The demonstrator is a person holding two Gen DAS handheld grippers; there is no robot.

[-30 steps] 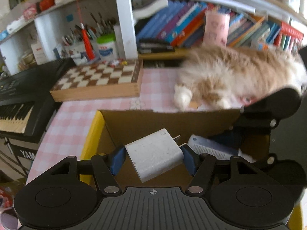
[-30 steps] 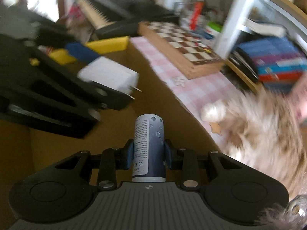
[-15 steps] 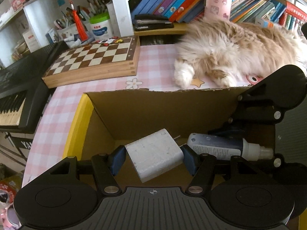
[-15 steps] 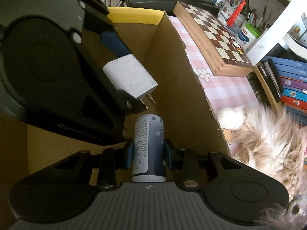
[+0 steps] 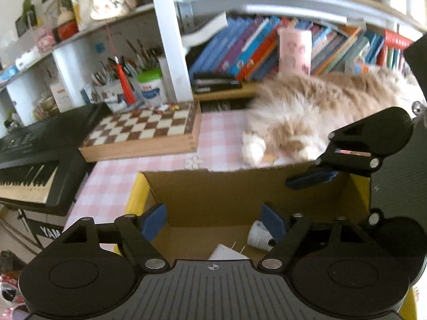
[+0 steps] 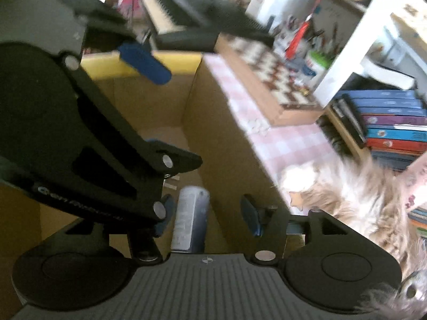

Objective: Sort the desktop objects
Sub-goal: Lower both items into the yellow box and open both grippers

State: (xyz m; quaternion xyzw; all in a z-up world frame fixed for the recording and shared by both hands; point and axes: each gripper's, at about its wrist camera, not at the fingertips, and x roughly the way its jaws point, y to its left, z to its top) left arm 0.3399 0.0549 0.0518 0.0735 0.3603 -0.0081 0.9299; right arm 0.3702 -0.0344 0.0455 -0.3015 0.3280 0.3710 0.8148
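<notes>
Both jaws opening, charger (image 5: 223, 252) and spray bottle (image 6: 190, 220) loose in cardboard box (image 5: 234, 194).
Bottle's long axis ran along right gripper (image 6: 209, 214); charger prongs pointed away from left gripper (image 5: 214, 220).

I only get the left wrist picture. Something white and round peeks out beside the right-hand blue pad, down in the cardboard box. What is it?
Observer: The end of a small bottle. The right wrist view shows its dark blue body and white label.
Visitor: Is anything holding it?
Observer: It sits between the jaws of the right gripper, which are opening. The pad nearer the box wall stands clear of it.
</notes>
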